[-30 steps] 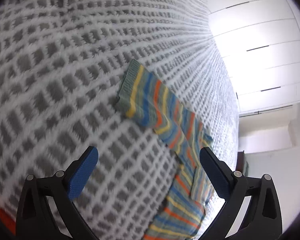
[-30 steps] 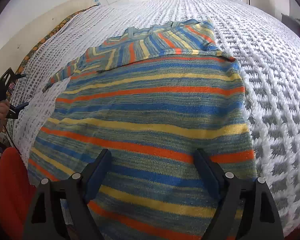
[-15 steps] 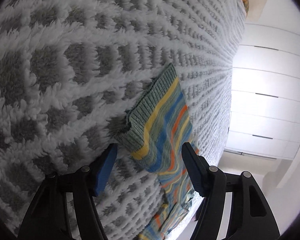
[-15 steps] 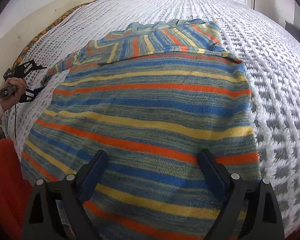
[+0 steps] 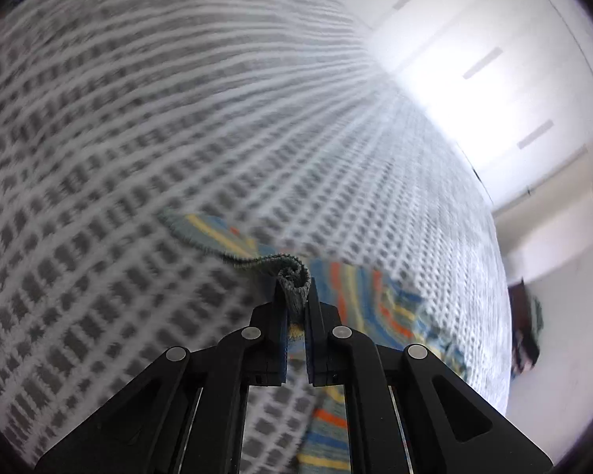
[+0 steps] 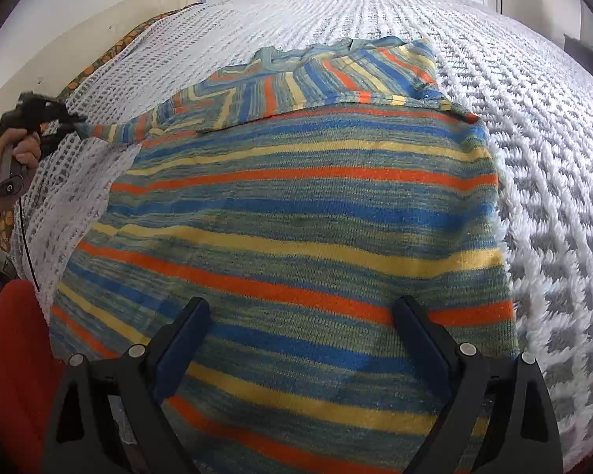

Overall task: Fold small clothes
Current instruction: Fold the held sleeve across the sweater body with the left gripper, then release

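Striped knit sweater lying on the waffle-textured bed cover

Left wrist: the left gripper (image 5: 296, 296) is pinching the ribbed grey sleeve cuff (image 5: 293, 276), curled between its pads. Right wrist: the right gripper (image 6: 300, 324) is hovering, spread wide, over the sweater (image 6: 296, 213) on the fluffy white-and-grey bed cover (image 6: 553, 181).

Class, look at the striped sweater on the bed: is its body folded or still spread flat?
Spread flat: the striped sweater lies open across the bedspread, with only one sleeve pulled sideways.

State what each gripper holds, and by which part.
Left gripper: the striped sweater, pinched at its sleeve cuff. Right gripper: nothing, jaws open above the sweater.
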Demonstrator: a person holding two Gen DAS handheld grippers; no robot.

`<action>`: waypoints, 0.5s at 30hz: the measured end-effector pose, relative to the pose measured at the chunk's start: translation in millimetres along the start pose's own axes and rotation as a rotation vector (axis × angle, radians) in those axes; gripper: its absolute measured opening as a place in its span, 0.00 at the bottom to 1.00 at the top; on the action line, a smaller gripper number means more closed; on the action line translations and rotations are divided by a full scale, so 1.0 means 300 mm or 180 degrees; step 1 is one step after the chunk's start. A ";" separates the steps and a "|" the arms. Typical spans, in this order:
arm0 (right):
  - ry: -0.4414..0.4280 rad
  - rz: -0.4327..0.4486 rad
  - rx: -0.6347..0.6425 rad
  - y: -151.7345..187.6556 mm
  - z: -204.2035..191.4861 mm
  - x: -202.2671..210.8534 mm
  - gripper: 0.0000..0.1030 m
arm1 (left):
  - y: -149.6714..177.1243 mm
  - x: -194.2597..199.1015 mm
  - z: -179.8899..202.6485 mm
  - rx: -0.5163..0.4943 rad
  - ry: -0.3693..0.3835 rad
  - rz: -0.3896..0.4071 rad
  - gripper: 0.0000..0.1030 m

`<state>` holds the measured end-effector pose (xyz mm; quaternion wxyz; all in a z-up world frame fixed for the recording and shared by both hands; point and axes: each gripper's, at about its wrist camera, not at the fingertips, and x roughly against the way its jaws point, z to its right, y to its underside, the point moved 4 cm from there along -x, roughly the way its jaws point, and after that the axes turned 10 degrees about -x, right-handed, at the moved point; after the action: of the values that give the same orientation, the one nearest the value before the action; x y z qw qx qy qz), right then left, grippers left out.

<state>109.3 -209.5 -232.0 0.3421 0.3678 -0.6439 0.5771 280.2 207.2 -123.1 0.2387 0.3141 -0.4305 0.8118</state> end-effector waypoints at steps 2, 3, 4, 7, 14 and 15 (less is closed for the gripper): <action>-0.0033 0.0005 -0.0034 -0.002 0.002 0.003 0.91 | 0.020 0.002 0.212 -0.0509 0.0145 -0.0007 0.05; -0.0050 0.0007 -0.0050 -0.003 0.003 0.005 0.91 | 0.046 0.001 0.318 -0.0737 0.0256 -0.0036 0.05; -0.0066 0.0008 -0.0063 -0.004 0.004 0.006 0.91 | 0.091 0.000 0.430 -0.0967 0.0394 -0.0091 0.05; -0.0109 0.0013 -0.0098 -0.006 0.007 0.012 0.91 | 0.270 -0.046 0.718 -0.1473 0.0792 -0.0394 0.05; -0.0245 0.0029 -0.0199 -0.017 0.019 0.036 0.91 | 0.585 -0.171 0.743 -0.1545 0.0800 -0.1188 0.63; -0.0277 0.0042 -0.0219 -0.019 0.023 0.042 0.91 | 0.590 -0.161 0.695 -0.1464 0.0793 -0.1184 0.65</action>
<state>107.8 -217.6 -219.0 0.3224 0.3763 -0.6800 0.5403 260.6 -66.8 -164.7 0.4986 0.2233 -0.5054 0.6679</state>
